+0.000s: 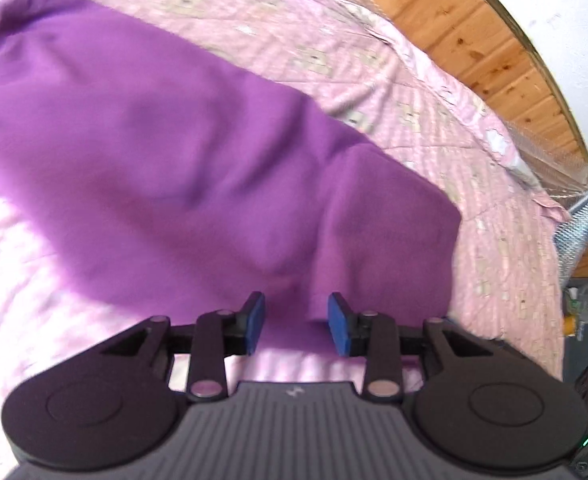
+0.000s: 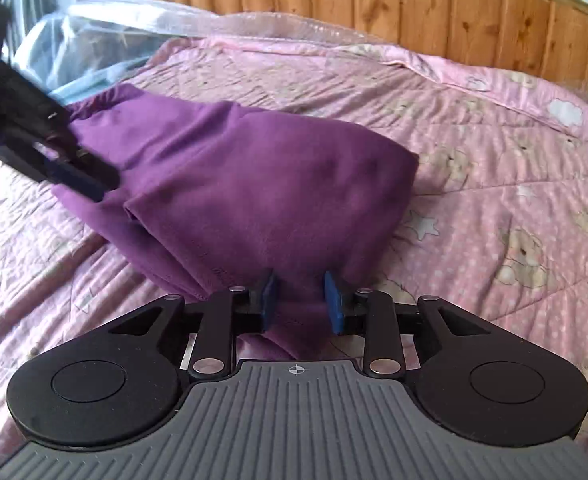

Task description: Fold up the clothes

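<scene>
A purple garment [image 1: 174, 160] [image 2: 254, 184] lies folded over on the pink bedspread [image 2: 493, 160], bulging in the middle. My left gripper [image 1: 297, 322] hovers over its near edge, blue pads apart and nothing pinched between them. In the right wrist view the left gripper [image 2: 90, 186] reaches in from the left over the garment's far end. My right gripper [image 2: 299, 304] stands at the garment's near corner. Its jaws are apart, and a fold of purple cloth fills the gap and hangs down toward the camera. I see no pinch in the cloth.
A wooden headboard [image 2: 413, 8] [image 1: 473, 32] runs along the far side of the bed. Clear plastic sheeting [image 2: 114, 28] is bunched at the back left. Beyond the bed's edge, in the left wrist view, sits some dark clutter [image 1: 585, 312].
</scene>
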`<state>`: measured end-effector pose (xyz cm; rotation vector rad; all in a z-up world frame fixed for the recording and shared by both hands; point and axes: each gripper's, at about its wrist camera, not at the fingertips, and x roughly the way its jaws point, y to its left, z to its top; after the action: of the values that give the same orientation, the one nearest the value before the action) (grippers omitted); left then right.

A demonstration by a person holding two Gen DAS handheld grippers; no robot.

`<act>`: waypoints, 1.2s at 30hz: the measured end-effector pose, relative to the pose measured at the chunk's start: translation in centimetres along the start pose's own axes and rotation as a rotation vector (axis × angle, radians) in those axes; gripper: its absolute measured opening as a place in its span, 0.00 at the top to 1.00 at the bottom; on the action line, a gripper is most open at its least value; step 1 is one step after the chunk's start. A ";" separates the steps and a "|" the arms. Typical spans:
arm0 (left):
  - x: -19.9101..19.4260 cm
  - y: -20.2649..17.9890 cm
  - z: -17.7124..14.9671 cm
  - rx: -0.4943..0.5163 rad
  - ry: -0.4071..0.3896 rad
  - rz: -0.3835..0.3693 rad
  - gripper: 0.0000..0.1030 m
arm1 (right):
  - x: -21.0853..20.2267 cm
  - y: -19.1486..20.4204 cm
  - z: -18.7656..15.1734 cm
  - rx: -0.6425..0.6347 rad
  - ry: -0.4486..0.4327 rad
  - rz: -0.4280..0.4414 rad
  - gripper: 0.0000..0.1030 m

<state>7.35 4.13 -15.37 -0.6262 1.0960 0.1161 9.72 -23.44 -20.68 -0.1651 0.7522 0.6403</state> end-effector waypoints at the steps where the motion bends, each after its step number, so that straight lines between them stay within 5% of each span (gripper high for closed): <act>1: -1.1 0.8 0.0 -0.001 -0.014 0.008 0.58 | -0.4 0.0 0.4 0.035 -0.008 -0.013 0.70; 3: -3.2 2.8 0.1 -0.011 -0.050 0.027 0.49 | -1.8 0.4 0.9 0.053 -0.075 -0.027 0.69; 5: -5.3 6.1 0.9 -0.069 -0.089 0.037 0.43 | 0.4 0.9 0.4 0.035 0.051 -0.009 0.64; 7: -7.8 10.6 2.4 -0.154 -0.136 0.061 0.40 | 0.9 1.2 0.3 0.006 0.046 -0.046 0.63; 13: -12.2 25.5 8.3 -0.403 -0.315 0.100 0.32 | -1.9 1.8 2.8 0.244 0.038 -0.251 0.57; 16: -11.2 29.6 11.2 -0.416 -0.322 0.028 0.30 | -0.7 5.3 4.2 0.271 0.066 -0.295 0.57; 22: -8.0 30.8 14.1 -0.284 -0.303 0.062 0.31 | 2.3 14.4 10.8 0.208 0.060 -0.229 0.41; 23: -7.9 30.7 14.1 -0.281 -0.315 0.059 0.37 | 2.7 15.6 12.0 0.207 0.057 -0.211 0.40; 24: -7.8 30.8 14.0 -0.283 -0.324 0.054 0.67 | 3.2 16.5 13.0 0.207 0.058 -0.184 0.38; 25: -7.6 31.1 14.0 -0.297 -0.324 0.048 0.82 | 3.7 17.2 14.1 0.205 0.061 -0.158 0.38; 27: -8.2 30.8 13.9 -0.290 -0.360 0.023 0.85 | 5.0 18.5 16.0 0.189 0.073 -0.116 0.38; 29: -9.5 28.1 13.7 -0.161 -0.397 0.049 0.85 | 6.0 19.5 18.0 0.174 0.070 -0.077 0.38; 32: -11.0 21.1 13.0 0.167 -0.431 0.091 0.85 | 7.3 20.1 21.6 0.209 0.038 0.004 0.33; 36: -9.8 10.9 8.4 0.668 -0.439 0.116 0.85 | 10.8 19.5 26.3 0.358 0.080 0.239 0.15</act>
<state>5.23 19.61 -8.90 0.0680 0.6785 -0.0170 19.45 6.79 -7.29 0.2322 0.9592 0.7171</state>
